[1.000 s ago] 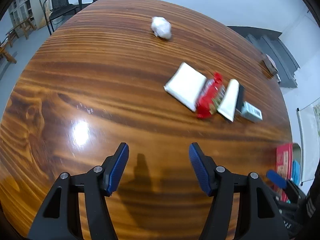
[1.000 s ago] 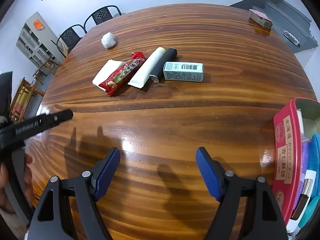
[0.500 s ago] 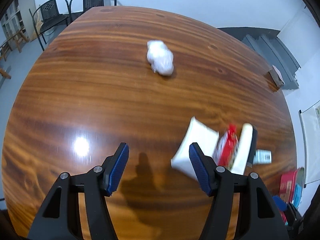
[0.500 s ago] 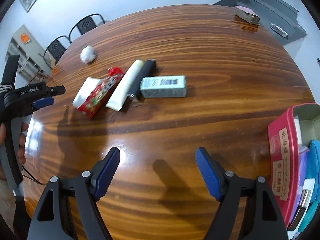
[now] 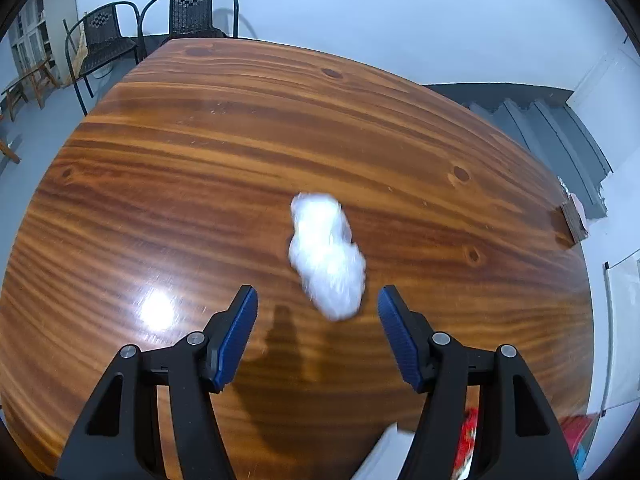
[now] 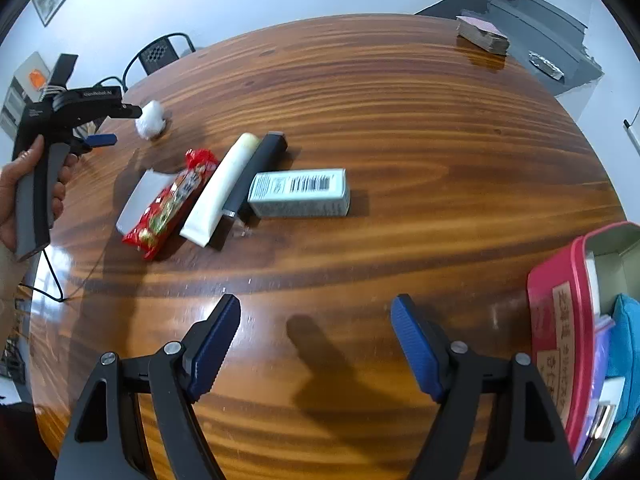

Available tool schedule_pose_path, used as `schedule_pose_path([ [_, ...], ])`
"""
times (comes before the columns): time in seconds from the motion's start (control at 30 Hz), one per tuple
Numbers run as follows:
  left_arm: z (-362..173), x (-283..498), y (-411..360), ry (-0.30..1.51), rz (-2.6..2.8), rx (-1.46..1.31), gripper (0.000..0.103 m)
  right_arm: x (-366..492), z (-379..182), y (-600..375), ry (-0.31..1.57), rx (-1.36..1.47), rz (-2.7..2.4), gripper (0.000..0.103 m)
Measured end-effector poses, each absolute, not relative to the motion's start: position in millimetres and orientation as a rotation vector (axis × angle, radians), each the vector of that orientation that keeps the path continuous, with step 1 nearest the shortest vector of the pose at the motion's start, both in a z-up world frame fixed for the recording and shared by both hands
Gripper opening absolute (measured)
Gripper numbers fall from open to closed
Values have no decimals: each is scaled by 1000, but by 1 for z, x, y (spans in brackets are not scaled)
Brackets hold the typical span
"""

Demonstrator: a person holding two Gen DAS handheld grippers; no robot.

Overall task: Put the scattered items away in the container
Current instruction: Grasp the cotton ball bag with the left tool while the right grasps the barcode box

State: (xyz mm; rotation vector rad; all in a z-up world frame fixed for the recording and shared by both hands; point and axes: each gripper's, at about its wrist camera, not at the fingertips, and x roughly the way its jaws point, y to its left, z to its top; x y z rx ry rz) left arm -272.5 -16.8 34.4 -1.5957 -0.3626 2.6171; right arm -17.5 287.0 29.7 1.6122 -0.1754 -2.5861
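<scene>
A crumpled white paper ball (image 5: 326, 254) lies on the wooden table just ahead of my open left gripper (image 5: 318, 306), slightly right of centre between the fingers; it also shows in the right wrist view (image 6: 151, 119). My right gripper (image 6: 316, 320) is open and empty above bare table. Ahead of it lie a white packet (image 6: 138, 200), a red snack pack (image 6: 172, 204), a white tube (image 6: 222, 190), a black stick (image 6: 252, 180) and a pale green box (image 6: 300, 192). The red container (image 6: 560, 344) with items inside stands at the right edge.
The left gripper (image 6: 116, 126) in a hand shows at the left of the right wrist view, with a trailing cable (image 6: 48, 280). A stack of cards (image 6: 482, 36) lies at the table's far right. Black chairs (image 5: 160, 32) stand beyond the far end.
My left gripper has moved forward to the paper ball, leaving the packet group behind at its lower right. My right gripper has drifted closer to the item group. Both stay open.
</scene>
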Motion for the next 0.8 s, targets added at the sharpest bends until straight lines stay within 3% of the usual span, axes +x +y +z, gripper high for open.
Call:
schedule_pose_path([
  [0.5,6,-315,-16,-218,2611,-1640,66,-65,46,271,41,1507,-2557,81],
  [0.53,7,-313,-15,-202,2608,-1631,60,-67,45,271,32,1509,-2556,81],
  [0.57,8,-311,-14,-180,2604,-1622,45,-70,44,272,15,1513,-2556,81],
  [0.8,18,-284,-9,-117,2565,-1581,43,-85,34,270,-84,1553,-2572,81],
])
